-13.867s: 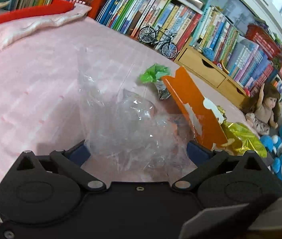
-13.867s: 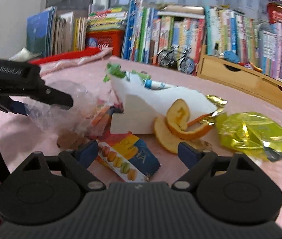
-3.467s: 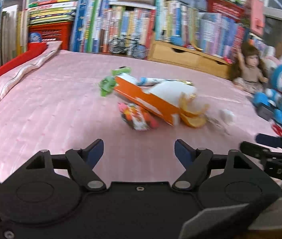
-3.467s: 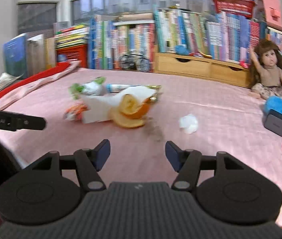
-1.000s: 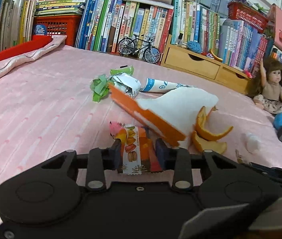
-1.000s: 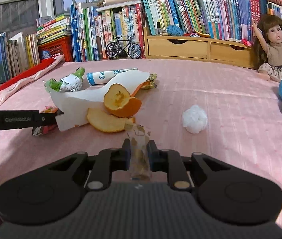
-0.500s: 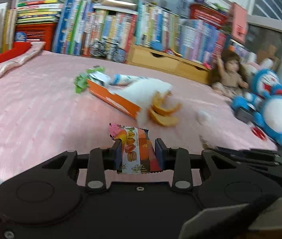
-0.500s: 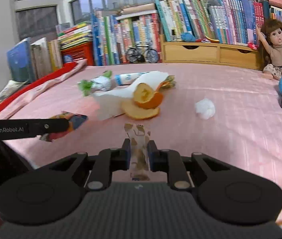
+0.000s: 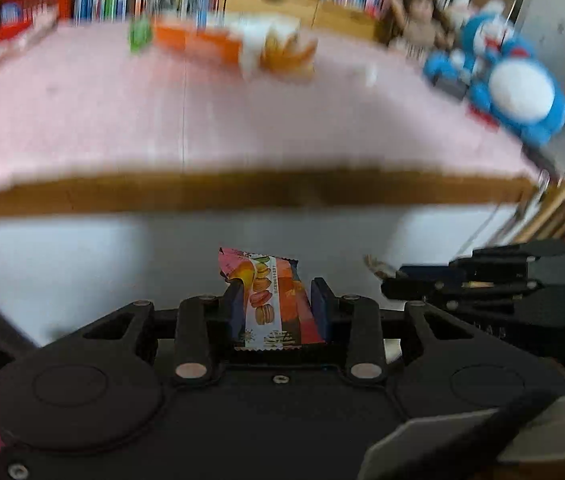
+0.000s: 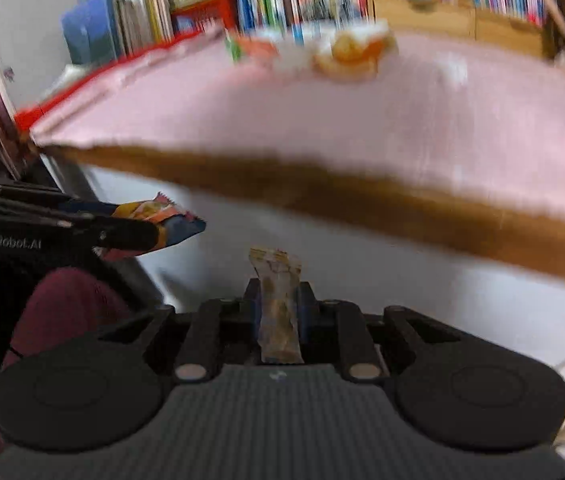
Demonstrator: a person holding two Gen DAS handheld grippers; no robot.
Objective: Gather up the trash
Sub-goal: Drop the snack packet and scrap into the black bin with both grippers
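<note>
Below the blurred edge of the pink-covered table (image 9: 242,128), the left wrist view shows the left gripper (image 9: 278,304) clamped on a macaron snack wrapper (image 9: 272,300), its long axis running forward along the fingers; the right gripper (image 9: 394,280) sits just beside it. From the right wrist view, the right gripper is nearly shut on a thin brownish wrapper (image 10: 278,308), standing upright. No bin shows in either view, so the drop point cannot be told.
</note>
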